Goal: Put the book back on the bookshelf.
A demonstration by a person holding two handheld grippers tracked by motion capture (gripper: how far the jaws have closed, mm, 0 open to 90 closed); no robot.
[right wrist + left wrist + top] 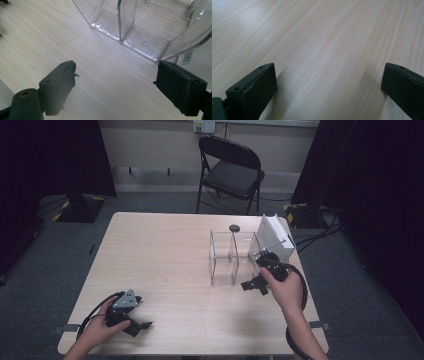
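A clear plastic organizer point(231, 256) with upright dividers stands on the right half of the wooden table point(165, 270); its compartments point(130, 30) look empty. A white box point(276, 236) leans against its right side, and its barcoded face point(192, 60) is close to my right jaw. My right gripper point(254, 286) is open just in front of the organizer's right end, jaws wide apart with nothing between them point(116, 82). My left gripper point(140, 327) rests open near the front left edge, with bare wood between its jaws point(329, 82).
A small dark round object point(234, 228) lies on the table behind the organizer. A black folding chair point(231, 167) stands beyond the far edge. Dark curtains hang at both sides, and cables run on the floor at the right.
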